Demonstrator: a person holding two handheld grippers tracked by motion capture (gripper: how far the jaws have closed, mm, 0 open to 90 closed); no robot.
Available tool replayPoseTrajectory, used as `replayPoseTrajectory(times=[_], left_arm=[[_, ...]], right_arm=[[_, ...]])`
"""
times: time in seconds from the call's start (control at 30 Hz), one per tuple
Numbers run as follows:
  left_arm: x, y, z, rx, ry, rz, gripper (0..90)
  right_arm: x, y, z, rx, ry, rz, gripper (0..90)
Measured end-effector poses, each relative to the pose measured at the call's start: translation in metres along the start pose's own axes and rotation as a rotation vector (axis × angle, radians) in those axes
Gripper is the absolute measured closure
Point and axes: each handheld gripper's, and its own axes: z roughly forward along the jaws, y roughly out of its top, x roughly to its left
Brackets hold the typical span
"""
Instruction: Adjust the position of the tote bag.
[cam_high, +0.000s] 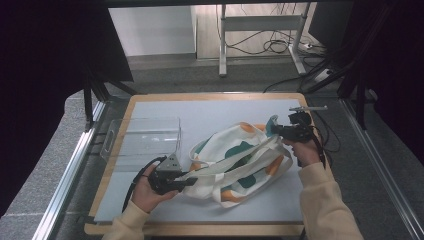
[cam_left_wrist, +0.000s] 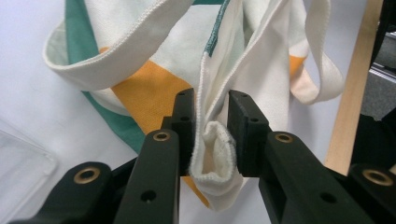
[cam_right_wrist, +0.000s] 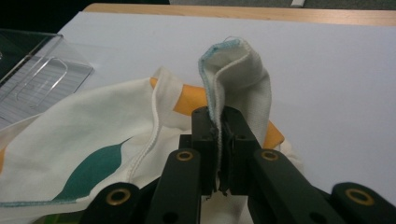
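Note:
A cream tote bag (cam_high: 235, 162) with green and orange patches lies crumpled on the white mat, its long straps stretched across it. My left gripper (cam_high: 186, 182) holds the bag's near left edge; in the left gripper view a folded cloth hem (cam_left_wrist: 212, 151) sits between the black pads (cam_left_wrist: 183, 126). My right gripper (cam_high: 274, 131) is at the bag's far right corner, lifted slightly. In the right gripper view its jaws are pressed tight on a fold of cloth (cam_right_wrist: 236, 77) that stands up above them.
A clear plastic tray (cam_high: 142, 140) lies on the mat's left side, also seen as the tray (cam_right_wrist: 37, 70) in the right gripper view. The wooden table edge (cam_high: 215, 96) frames the mat. Cables and a desk frame (cam_high: 260, 35) are on the floor beyond.

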Motion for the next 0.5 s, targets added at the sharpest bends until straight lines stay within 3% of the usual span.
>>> replayPoseTrajectory(times=[0.4, 0.5], left_arm=[[0.014, 0.016, 0.0, -0.008, 0.034, -0.004, 74.0], [0.02, 0.024, 0.004, 0.007, 0.058, -0.002, 74.1]], right_arm=[[-0.004, -0.014, -0.022, -0.056, -0.01, 0.023, 83.8], [-0.006, -0.022, -0.03, -0.085, -0.02, 0.034, 83.9]])
